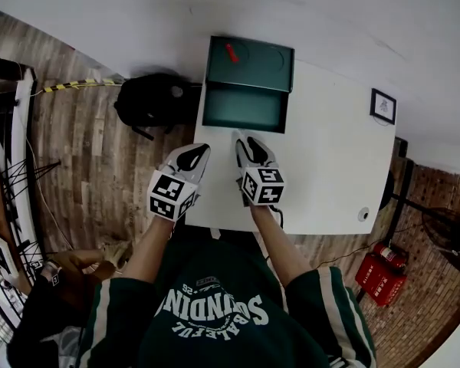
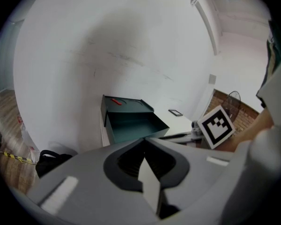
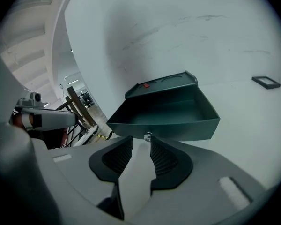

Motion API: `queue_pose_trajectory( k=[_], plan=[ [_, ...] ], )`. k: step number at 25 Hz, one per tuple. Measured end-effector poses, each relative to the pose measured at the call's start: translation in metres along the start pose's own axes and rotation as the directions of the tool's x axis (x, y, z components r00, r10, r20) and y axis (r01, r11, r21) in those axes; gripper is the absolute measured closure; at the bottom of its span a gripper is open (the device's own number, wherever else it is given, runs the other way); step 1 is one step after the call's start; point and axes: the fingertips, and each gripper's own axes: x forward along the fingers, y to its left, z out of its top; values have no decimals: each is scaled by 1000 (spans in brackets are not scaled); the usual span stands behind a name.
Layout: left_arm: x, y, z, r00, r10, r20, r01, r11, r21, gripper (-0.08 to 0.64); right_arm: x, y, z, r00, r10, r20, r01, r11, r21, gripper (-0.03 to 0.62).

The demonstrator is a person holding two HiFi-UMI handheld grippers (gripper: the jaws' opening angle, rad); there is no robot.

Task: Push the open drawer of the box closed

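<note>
A dark green box (image 1: 253, 60) stands at the far end of the white table (image 1: 330, 167), its drawer (image 1: 244, 107) pulled out toward me and empty. A small red thing (image 1: 231, 52) lies on the box top. My right gripper (image 1: 244, 140) hovers just in front of the drawer's front wall, jaws slightly apart with nothing between them. In the right gripper view, the drawer (image 3: 168, 118) fills the middle and its small knob (image 3: 148, 136) sits right ahead of the right gripper (image 3: 141, 142). My left gripper (image 1: 198, 153) is shut at the table's left edge, further from the drawer (image 2: 133, 125).
A small framed picture (image 1: 382, 106) lies at the table's far right. On the wooden floor left of the table sits a black backpack (image 1: 149, 102). Red fire extinguishers (image 1: 383, 278) stand on the floor at the right. A white wall rises behind the box.
</note>
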Motion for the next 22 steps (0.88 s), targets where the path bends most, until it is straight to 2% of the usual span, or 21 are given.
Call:
queue_pose_trajectory(
  k=[12, 16, 22],
  plan=[
    [-2, 16, -8, 1000, -3, -22, 3, 1000, -20, 508, 30, -16, -7, 997, -57, -49, 63, 989, 135, 494],
    [-5, 23, -9, 1000, -2, -28, 2, 1000, -23, 508, 32, -14, -8, 996, -59, -59, 68, 986, 151, 523],
    [-5, 28, -6, 1000, 0, -27, -1, 999, -36, 508, 32, -16, -6, 996, -55, -70, 65, 986, 155, 525]
  ],
)
